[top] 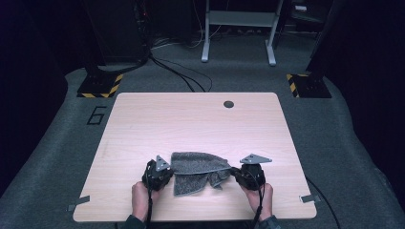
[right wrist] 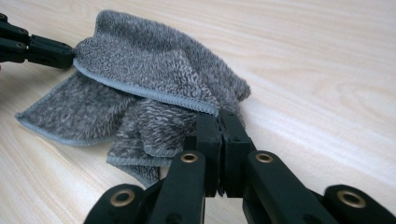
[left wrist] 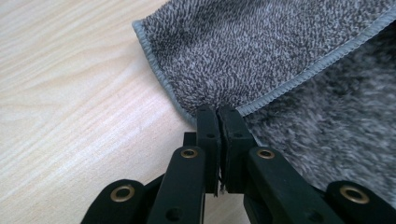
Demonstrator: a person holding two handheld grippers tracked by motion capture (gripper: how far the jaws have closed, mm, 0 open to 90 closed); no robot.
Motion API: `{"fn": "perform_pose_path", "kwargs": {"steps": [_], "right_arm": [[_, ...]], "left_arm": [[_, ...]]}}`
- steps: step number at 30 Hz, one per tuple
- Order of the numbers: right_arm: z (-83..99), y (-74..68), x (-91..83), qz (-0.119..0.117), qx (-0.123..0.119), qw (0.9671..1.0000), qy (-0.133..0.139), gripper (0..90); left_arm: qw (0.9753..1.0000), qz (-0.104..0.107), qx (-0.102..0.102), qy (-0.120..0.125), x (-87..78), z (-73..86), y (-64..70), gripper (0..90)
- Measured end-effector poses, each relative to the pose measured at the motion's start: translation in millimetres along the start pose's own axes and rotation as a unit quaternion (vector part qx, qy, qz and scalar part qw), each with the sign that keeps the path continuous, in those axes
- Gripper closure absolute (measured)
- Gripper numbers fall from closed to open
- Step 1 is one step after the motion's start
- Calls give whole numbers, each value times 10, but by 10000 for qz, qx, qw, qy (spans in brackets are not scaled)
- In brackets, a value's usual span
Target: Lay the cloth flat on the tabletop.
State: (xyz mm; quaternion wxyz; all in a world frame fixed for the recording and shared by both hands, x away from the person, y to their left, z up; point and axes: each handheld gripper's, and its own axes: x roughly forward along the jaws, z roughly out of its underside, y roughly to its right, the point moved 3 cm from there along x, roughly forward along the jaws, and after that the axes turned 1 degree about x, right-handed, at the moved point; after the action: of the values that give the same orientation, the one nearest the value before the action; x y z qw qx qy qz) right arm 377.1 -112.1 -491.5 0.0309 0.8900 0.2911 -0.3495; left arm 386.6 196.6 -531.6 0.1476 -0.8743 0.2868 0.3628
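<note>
Both grippers, left gripper and right gripper, pinch grey towel corners.

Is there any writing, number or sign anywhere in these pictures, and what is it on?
"6": a dark numeral on the grey floor, left of the table.
Yellow-and-black hazard stripes, without words, mark two stand bases on the floor.
The towel carries no readable label.
</note>
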Motion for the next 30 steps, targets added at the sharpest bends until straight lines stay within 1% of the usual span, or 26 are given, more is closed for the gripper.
{"fn": "perform_pose_path", "kwargs": {"steps": [2, 3, 5, 6, 8, 11, 12, 13, 15, 16, 17, 18, 19, 20, 21, 22, 24, 26, 27, 29, 30], "right_arm": [[-35, -5, -38, 32, -23, 10000, 56, 882], [-53, -3, -52, 48, -74, 9999, 73, 882], [-91, -12, -78, 79, -117, 9999, 91, 883], [-112, -12, -89, 105, -162, 9998, 107, 882], [-159, -8, -110, 121, -230, 9995, 153, 883], [-235, 17, -124, 132, -269, 9994, 193, 883], [-259, 30, -123, 145, -278, 9993, 182, 883], [-282, 42, -117, 138, -271, 9994, 187, 884], [-316, 63, -102, 110, -295, 9993, 183, 884], [-321, 66, -90, 84, -251, 9995, 158, 884], [-325, 77, -71, 84, -296, 9994, 132, 884], [-322, 78, -55, 75, -284, 9995, 86, 884], [-319, 82, -40, 74, -288, 9995, 57, 885], [-317, 90, -23, 74, -300, 9995, 39, 885], [-317, 97, -11, 85, -281, 9996, 17, 886], [-322, 111, 5, 81, -288, 9996, 16, 886], [-345, 140, 35, 77, -282, 9996, -5, 887], [-387, 178, 76, 145, -330, 9993, -37, 889], [-418, 201, 99, 169, -370, 9992, -44, 890], [-492, 240, 151, 284, -456, 9985, -89, 892], [-543, 267, 179, 304, -519, 9981, -126, 893]], "left_arm": [[10000, 0, 14, 54, -41, -24, -4, 878], [9999, -39, -16, 116, -59, -40, -4, 878], [9998, -56, 31, 166, -107, -78, -20, 880], [9998, -34, -14, 184, -131, -96, -21, 880], [9997, -55, 21, 238, -173, -143, -41, 880], [9995, -77, 19, 317, -218, -217, -63, 881], [9993, -90, -31, 364, -224, -239, -65, 881], [9994, -50, -17, 345, -230, -257, -76, 881], [9996, -51, 5, 287, -224, -279, -98, 881], [9995, -70, -35, 298, -205, -282, -102, 882], [9996, -68, -30, 266, -192, -282, -113, 882], [9998, -17, -24, 205, -182, -281, -125, 882], [9997, -35, -66, 228, -163, -279, -128, 882], [9998, 10, -79, 186, -157, -279, -139, 883], [9998, -6, -64, 190, -144, -282, -152, 883], [9998, 5, -99, 194, -129, -288, -159, 884], [9998, 0, -109, 163, -98, -313, -195, 885], [9998, -25, -78, 163, -64, -359, -240, 886], [9998, -71, -72, 173, -45, -394, -267, 887], [9998, -77, -77, 165, -5, -498, -341, 888], [9998, -91, -56, 166, 11, -569, -391, 888]]}}
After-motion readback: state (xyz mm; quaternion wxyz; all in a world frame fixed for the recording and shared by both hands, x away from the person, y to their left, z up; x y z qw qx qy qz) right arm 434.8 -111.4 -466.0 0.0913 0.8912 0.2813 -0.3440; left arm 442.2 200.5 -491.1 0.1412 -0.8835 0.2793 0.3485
